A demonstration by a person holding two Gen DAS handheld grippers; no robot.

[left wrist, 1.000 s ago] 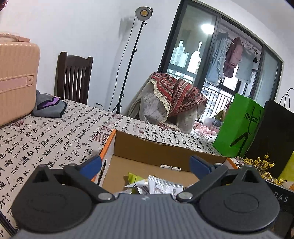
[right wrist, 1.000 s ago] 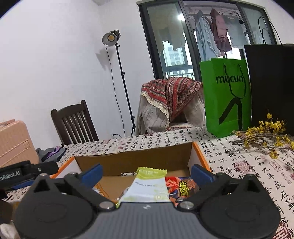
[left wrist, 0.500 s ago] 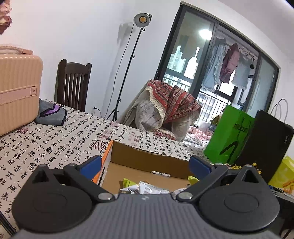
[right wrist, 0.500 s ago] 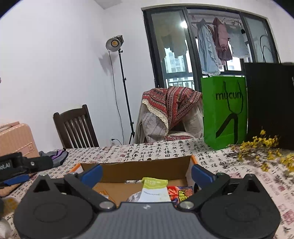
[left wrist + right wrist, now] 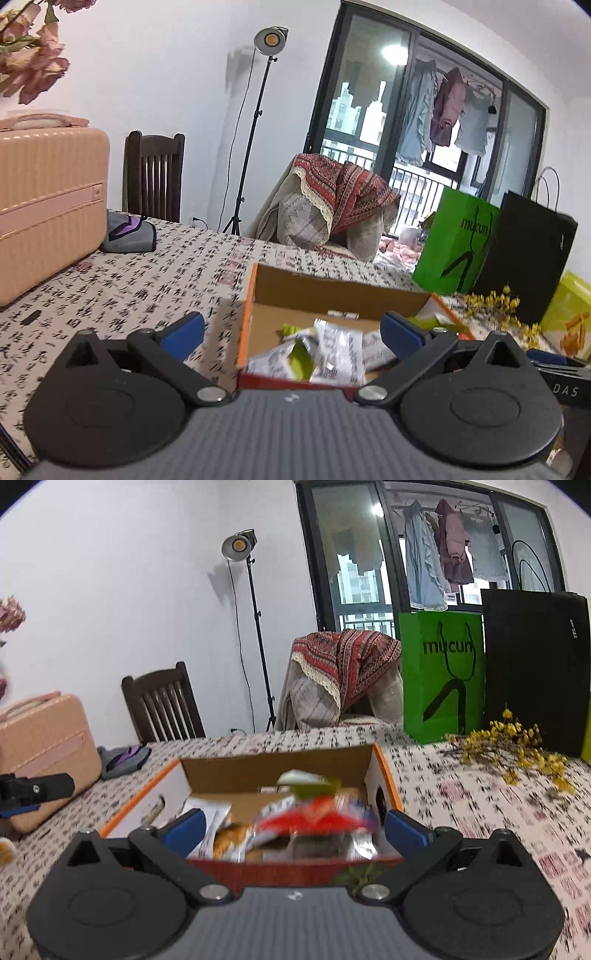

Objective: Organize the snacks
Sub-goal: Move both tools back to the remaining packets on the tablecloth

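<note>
The snack packets (image 5: 295, 823) were seen heaped inside an open cardboard box (image 5: 275, 770) with orange edges, set on a table covered by a calligraphy-print cloth (image 5: 122, 291); white and green packets (image 5: 325, 350) were visible from the left wrist view. The right gripper (image 5: 294, 823) was held spread wide and empty just before the box's near wall, apparently so a packet could be reached. The left gripper (image 5: 291, 330) was likewise held released, nothing between its fingers. A green bag (image 5: 441, 675) and yellow flowers (image 5: 517, 746) were placed well apart, beyond the box.
</note>
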